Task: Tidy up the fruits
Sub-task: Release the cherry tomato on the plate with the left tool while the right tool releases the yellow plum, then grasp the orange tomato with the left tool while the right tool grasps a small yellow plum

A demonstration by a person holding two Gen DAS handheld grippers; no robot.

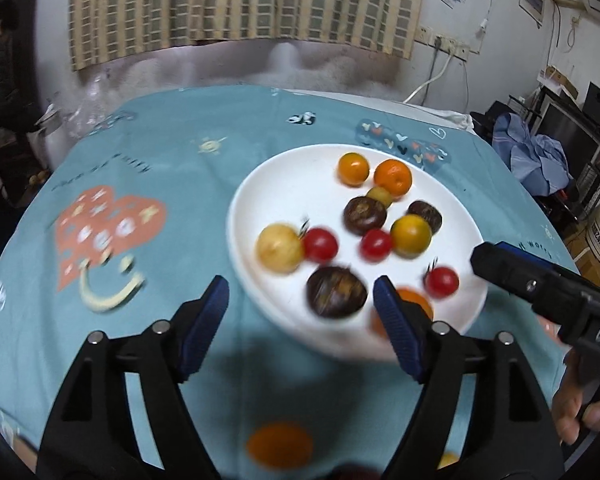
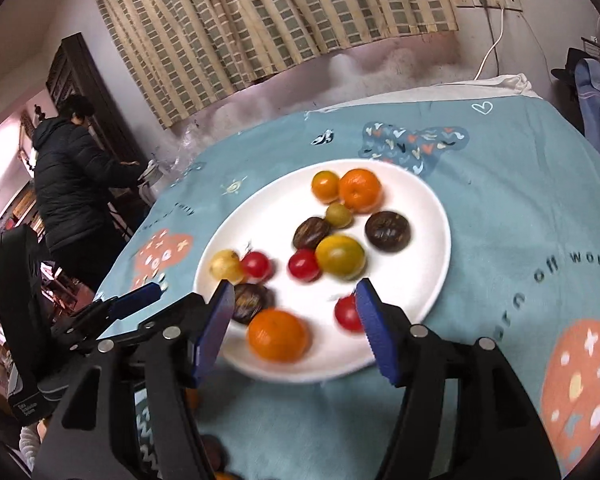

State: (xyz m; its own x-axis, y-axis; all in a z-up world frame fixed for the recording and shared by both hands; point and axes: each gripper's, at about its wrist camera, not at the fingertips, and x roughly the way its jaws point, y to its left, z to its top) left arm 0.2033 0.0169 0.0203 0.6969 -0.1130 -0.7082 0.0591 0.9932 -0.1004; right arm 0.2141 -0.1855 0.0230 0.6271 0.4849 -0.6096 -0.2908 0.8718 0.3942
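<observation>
A white plate (image 1: 284, 168) (image 2: 420, 200) sits on a teal printed tablecloth (image 1: 172, 152). It holds several small fruits: oranges (image 1: 393, 176), red cherry tomatoes (image 1: 320, 245), dark brown round fruits (image 1: 365, 215), a pale yellow fruit (image 1: 279, 247) and a yellow-green one (image 2: 340, 257). My left gripper (image 1: 302, 296) is open over the plate's near left rim, a dark fruit (image 1: 336, 292) lying beyond its fingertips. My right gripper (image 2: 295, 292) is open too. An orange (image 2: 278, 334) lies between its fingers, touched by neither pad, and a tomato (image 2: 348, 312) is beside its right finger.
One orange (image 1: 280, 444) lies on the cloth near me, off the plate. The right gripper's body (image 1: 540, 284) reaches in at the plate's right rim. A person in a dark jacket (image 2: 72, 180) stands past the table's far left corner. Furniture and clothes (image 1: 540, 152) crowd the right side.
</observation>
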